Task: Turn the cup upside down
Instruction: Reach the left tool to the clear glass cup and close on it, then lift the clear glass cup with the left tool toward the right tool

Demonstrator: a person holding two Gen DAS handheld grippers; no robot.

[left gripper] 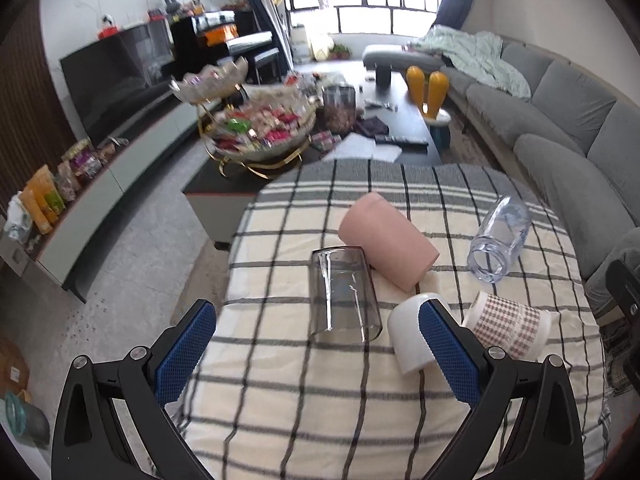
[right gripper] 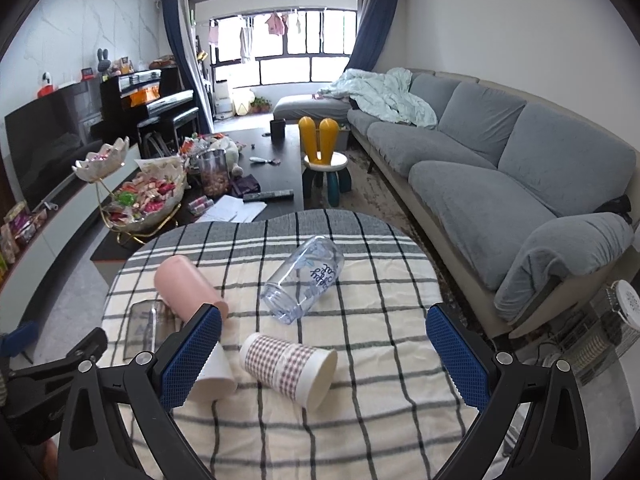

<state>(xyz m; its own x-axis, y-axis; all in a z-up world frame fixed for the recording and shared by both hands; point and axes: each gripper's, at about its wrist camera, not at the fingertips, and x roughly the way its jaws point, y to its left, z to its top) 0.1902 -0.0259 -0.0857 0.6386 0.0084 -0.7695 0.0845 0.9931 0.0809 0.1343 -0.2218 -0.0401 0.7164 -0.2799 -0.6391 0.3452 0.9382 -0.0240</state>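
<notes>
Several cups lie on their sides on a checked tablecloth [left gripper: 304,400]. In the left wrist view a smoky clear glass [left gripper: 344,294] lies ahead between the open fingers, with a pink cup [left gripper: 386,240], a white cup [left gripper: 410,334], a houndstooth cup [left gripper: 508,330] and a clear blue-print cup [left gripper: 500,240] to its right. My left gripper [left gripper: 320,356] is open and empty. In the right wrist view the houndstooth cup [right gripper: 290,370] lies between my open right gripper [right gripper: 324,360] fingers, with the clear cup [right gripper: 306,280], pink cup [right gripper: 188,290], white cup [right gripper: 214,376] and smoky glass [right gripper: 146,330] around it.
A dark coffee table [right gripper: 276,184] with a snack bowl stand [right gripper: 140,200], a jar and papers stands beyond the cloth. A grey sofa [right gripper: 500,168] runs along the right. A TV unit [left gripper: 104,184] lines the left wall. A small stool [right gripper: 324,164] stands by the sofa.
</notes>
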